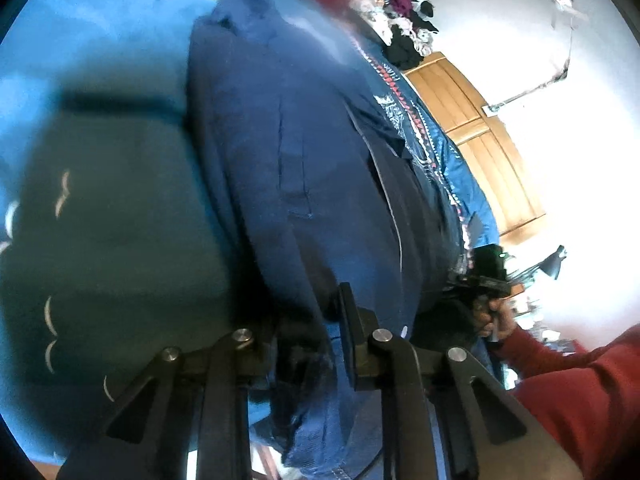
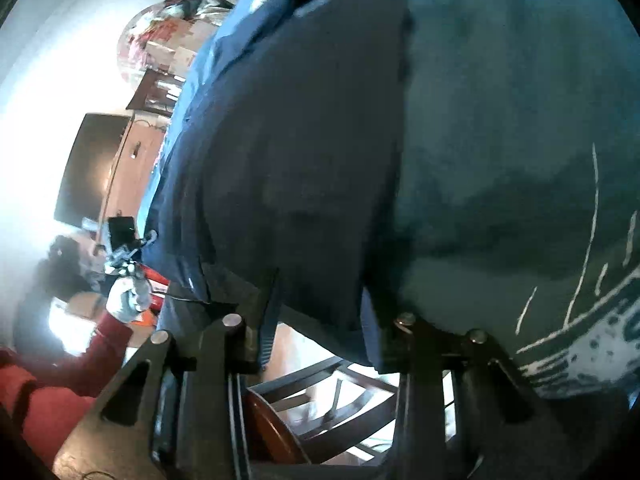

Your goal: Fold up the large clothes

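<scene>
Garment: a large navy-blue woven shirt with a collar and a stitched chest pocket [image 1: 288, 152] lies stretched lengthwise over a blue bed sheet [image 1: 100, 40], its collar at the far end and its hem toward both cameras.
Under it: a dark teal cloth with white printed marks [image 1: 100, 240] lies beside the shirt on the bed, and a patterned blue bedcover with red and white trim [image 1: 436, 148] shows along its other edge.
Left gripper [image 1: 316, 344]: the jaws are clamped on the shirt's hem, with cloth bunched between them.
Right gripper [image 2: 320, 340]: the hem edge hangs across the jaws, which stand well apart in this view; whether they pinch the cloth I cannot tell.
Hands: in the left wrist view a hand in a red sleeve [image 1: 492, 316] holds the other tool at the shirt's far side.
Done so far: the shirt appears spread out and straightened, with one long side seemingly turned inward, though blur makes that uncertain.
Left to do: judged from this, the lengthwise fold of hem toward collar is not yet made, so the task looks early to midway.
Background: a heap of unsorted clothes [image 1: 404, 20] beyond suggests more garments wait.
</scene>
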{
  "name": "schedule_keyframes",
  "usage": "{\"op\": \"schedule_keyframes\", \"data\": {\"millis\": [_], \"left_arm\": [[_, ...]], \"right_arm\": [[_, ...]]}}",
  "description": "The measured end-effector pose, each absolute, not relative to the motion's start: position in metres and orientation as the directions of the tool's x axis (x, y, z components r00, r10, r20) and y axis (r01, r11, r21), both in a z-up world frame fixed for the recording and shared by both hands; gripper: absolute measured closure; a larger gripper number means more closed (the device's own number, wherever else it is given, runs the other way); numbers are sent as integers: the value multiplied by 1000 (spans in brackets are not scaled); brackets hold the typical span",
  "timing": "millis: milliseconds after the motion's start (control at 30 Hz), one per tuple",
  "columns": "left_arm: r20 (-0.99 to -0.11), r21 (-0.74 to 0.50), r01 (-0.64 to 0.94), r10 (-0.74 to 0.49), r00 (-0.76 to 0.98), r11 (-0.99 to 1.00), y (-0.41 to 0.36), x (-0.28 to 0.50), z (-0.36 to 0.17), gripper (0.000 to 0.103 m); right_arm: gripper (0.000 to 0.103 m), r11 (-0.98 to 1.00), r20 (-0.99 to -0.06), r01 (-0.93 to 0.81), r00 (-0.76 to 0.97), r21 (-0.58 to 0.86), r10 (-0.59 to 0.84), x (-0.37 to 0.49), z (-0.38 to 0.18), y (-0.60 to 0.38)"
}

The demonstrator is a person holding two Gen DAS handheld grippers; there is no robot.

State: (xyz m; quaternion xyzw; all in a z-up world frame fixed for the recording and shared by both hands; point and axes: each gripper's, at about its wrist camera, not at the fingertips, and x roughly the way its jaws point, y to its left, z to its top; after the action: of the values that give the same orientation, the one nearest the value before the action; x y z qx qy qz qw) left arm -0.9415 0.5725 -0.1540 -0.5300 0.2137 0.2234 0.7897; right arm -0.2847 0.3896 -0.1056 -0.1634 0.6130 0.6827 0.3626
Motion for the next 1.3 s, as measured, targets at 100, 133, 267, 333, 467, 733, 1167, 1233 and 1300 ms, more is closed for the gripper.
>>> {"op": "schedule_keyframes", "data": {"millis": [100,133,267,333,467,733,1167,1233,1300], "left_arm": [[-551,-776,-548,87,830,312,580,-946,-166,79],[-559,-769,-554,85,825,318,579,-944,-163,82],[-571,-751,-562,87,816,347,572,-937,-156,82],[-560,-761,-557,97,823,332,575,-938,-159,85],[-395,-844,-441,203,896,306,570,-950,-125,89],[-129,-881,-268,348,929,391,635,-942,-37,88],[-468,-784,-573,379,799,239,935,-853,-94,69],[-585,-742,-655,341,736,143,963,-842,-145,69],[-561,-773,-624,339,756,114,972,-841,-167,69]], "right_arm": [[68,41,-643,-663,-707,748,294,-278,-108,390],[68,27,-651,-673,-703,739,288,-281,-104,388],[66,38,-666,-685,-692,728,278,-284,-106,384],[91,22,-707,-731,-652,682,273,-288,-97,386],[102,-48,-544,-613,-731,788,412,-276,-40,372],[102,-149,-298,-458,-758,876,580,-252,33,439],[95,7,-563,-669,-621,743,546,-173,-35,732],[91,21,-602,-692,-612,722,513,-173,-59,741],[57,7,-583,-678,-626,735,518,-173,-67,741]]}}
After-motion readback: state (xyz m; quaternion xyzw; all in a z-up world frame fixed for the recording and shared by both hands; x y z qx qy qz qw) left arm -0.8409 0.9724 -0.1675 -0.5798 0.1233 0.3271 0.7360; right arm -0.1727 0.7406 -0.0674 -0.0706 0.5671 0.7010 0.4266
